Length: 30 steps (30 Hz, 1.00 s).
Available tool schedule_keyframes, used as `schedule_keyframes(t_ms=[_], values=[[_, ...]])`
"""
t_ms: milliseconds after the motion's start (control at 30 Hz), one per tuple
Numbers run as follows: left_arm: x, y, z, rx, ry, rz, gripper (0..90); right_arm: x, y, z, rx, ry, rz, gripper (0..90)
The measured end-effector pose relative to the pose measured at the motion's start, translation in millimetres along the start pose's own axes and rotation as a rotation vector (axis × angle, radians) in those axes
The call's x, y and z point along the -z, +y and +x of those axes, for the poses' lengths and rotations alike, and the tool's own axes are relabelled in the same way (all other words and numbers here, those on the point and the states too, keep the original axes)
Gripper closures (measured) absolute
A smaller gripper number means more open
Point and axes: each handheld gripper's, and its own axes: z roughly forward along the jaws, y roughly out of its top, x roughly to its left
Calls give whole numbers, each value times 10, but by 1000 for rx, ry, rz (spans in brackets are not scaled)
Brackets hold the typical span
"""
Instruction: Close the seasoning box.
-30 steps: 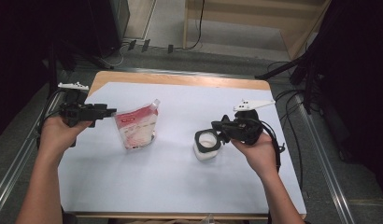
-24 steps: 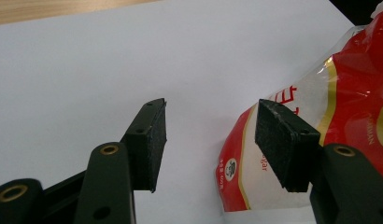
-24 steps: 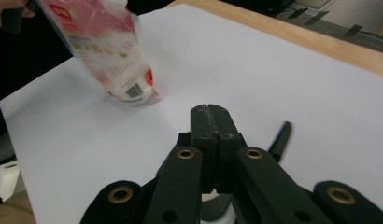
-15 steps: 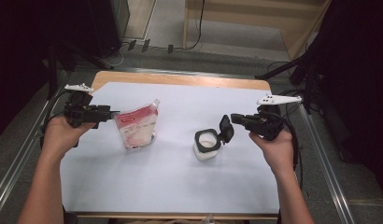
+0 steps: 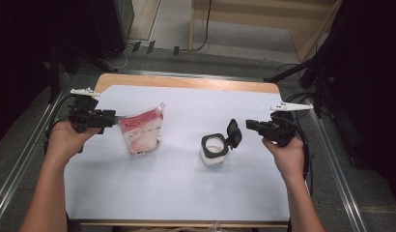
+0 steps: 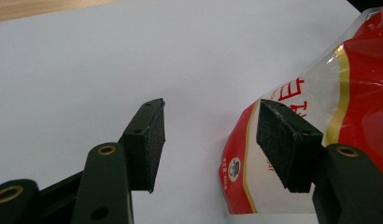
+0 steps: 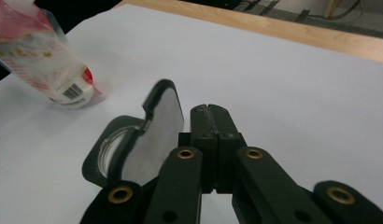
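A red and clear pouch (image 5: 140,133) of white grains stands on the white sheet at the left. My left gripper (image 5: 113,117) is at its left edge, jaws open. In the left gripper view the pouch (image 6: 358,93) lies behind and beside the right pad (image 6: 285,140), and nothing is pressed between the gripper (image 6: 210,109) jaws. A small white jar (image 5: 213,151) with a black rim has its hinged lid (image 5: 233,133) standing open. My right gripper (image 5: 248,124) is just right of the lid, shut and empty. Its own view shows the shut gripper (image 7: 208,109) beside the lid (image 7: 157,130).
The white sheet (image 5: 186,193) covers a wooden table whose bare far edge (image 5: 186,83) shows. Metal rails (image 5: 22,159) run along both sides. Cables trail from both grippers. A wooden frame and dark equipment stand beyond the table.
My right gripper has drawn back to the right from the jar, leaving its lid standing open. The left gripper and the pouch have barely moved.
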Motion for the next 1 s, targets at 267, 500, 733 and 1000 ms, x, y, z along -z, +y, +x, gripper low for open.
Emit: schedule_keyframes(t_ms=[267,500,733,1000], values=[[-17,-4,15,1,-2,1,430,-183,-142,-61,-49,33,31,900],[-13,-1,19,-4,-4,-2,430,-313,-165,42,-20,56,66,900],[-23,1,17,-4,-5,-4,430,-358,-172,118,-2,52,82,900],[-23,0,24,-4,-2,-4,430,-188,-78,196,8,66,21,900]])
